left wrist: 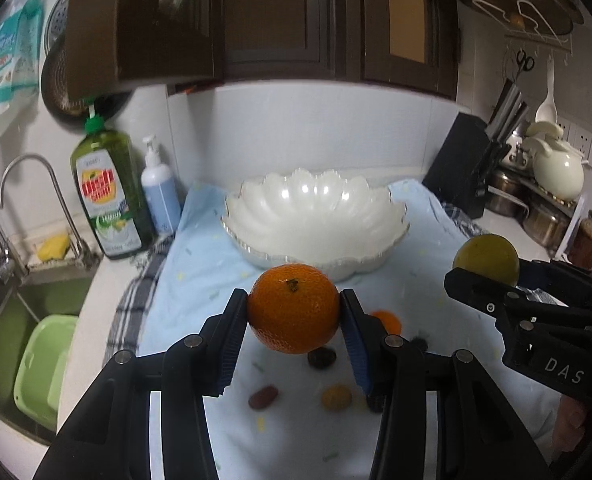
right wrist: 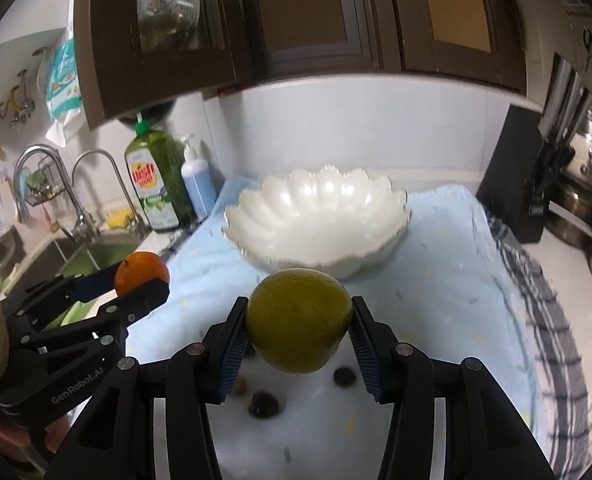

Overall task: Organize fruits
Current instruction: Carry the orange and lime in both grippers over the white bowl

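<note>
So the bowl (left wrist: 315, 224) is the big thing here: white, scalloped, empty as far as I can see, sitting on the blue cloth (left wrist: 200, 280) toward the back wall. It's dead ahead of both grippers and lower than the fruit they carry, so the next move is basically forward and over the near rim, then let go.

Right gripper (right wrist: 299, 330) is clamped on a yellow-green citrus (right wrist: 299, 322), pads on its left and right sides, held clear of the cloth. Left gripper (left wrist: 294, 314) has an orange (left wrist: 294, 308) pinched the same way, stem end facing up.

Both fruits are round, so there's no long axis to fuss over. The bowl looks about equally near to either one; I can't call it.

Smaller fruits (left wrist: 263, 397) are scattered on the cloth under the fingers, not in the bowl yet.
</note>
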The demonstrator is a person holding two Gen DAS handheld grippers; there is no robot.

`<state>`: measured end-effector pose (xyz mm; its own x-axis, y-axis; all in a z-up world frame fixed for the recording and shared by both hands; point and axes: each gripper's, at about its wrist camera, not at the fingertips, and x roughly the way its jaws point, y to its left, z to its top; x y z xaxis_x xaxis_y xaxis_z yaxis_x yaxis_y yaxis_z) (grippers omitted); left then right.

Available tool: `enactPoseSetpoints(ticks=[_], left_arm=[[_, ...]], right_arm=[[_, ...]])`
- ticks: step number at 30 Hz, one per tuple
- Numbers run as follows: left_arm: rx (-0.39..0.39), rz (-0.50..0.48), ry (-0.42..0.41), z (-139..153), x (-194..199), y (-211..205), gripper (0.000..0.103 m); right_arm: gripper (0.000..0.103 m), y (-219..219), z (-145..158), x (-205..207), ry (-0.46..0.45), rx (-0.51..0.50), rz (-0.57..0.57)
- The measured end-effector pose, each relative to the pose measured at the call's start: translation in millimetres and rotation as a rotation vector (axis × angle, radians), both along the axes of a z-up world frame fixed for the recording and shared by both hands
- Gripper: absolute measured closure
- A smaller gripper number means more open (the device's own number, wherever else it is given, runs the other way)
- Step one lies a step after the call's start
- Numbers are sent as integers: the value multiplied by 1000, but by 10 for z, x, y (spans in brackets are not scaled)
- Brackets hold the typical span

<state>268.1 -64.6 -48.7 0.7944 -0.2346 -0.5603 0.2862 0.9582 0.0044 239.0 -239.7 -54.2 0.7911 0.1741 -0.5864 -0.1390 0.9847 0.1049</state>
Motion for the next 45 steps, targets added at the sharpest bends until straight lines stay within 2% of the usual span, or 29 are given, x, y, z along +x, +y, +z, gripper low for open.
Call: enactPoseSetpoints(ticks=[8,19,28,37,45], left_arm=[[-3,2,-69,278,250,-108,57],[59,40,-125,460,762,-309,57],[82,43,-70,373,1379,-428,57],[111,34,29,108,1949,-523,57],[149,24,112,-202,2337,-617,57]], right_arm=[[53,-69,240,312,-71,-37,13],[53,-107,412,982,-100,-97,60],[53,-130,329,1610,-57,-123,107],[53,-141,2,2249,48,-145,131],[53,-185,-319,2613,141,-153,139]])
